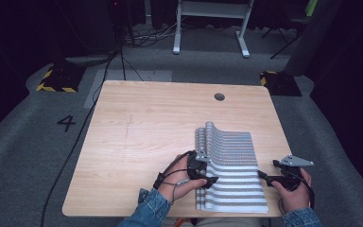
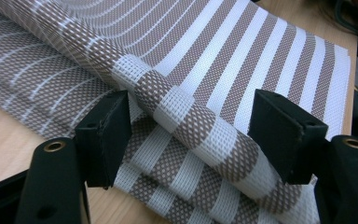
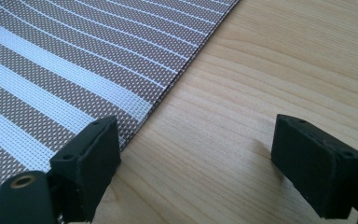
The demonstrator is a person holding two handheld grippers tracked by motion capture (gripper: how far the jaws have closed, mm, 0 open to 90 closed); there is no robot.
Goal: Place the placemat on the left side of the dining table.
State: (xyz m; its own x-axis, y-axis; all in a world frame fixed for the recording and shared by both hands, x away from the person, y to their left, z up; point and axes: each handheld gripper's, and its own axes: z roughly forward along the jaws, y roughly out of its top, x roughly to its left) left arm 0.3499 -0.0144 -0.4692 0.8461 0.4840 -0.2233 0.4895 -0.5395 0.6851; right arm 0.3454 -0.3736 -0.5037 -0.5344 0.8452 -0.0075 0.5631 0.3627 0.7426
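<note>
Wooden tabletop (image 1: pixel 137 137) carries it all, bare and pale except at its near right part, where the striped mat (image 1: pixel 236 165) lies. Woven, grey-brown and white, the mat rests flat over most of its spread, its right edge straight on the wood. Its left side is curled up and over into a loose roll (image 2: pixel 182 112), and beneath that roll I can see more layers of the weave stacked on the tabletop.

My left gripper (image 1: pixel 203 171) sits at that rolled edge. In the left gripper view the fingers (image 2: pixel 103 137) stand wide apart with the roll lying between them, touched by neither as far as I can tell; I hold nothing yet. My right gripper (image 1: pixel 274 178) hovers just off the mat's right edge, fingers (image 3: pixel 89 156) spread wide too, one over the mat's border, the other over bare wood, gripping nothing.

I judge the step in hand to be rolling or folding the mat from its left side, with the curl only begun. The next move calls for closing my left fingers on the roll without crushing it, then carrying it rightward while my right gripper pins the flat edge so the mat does not slide.
</note>
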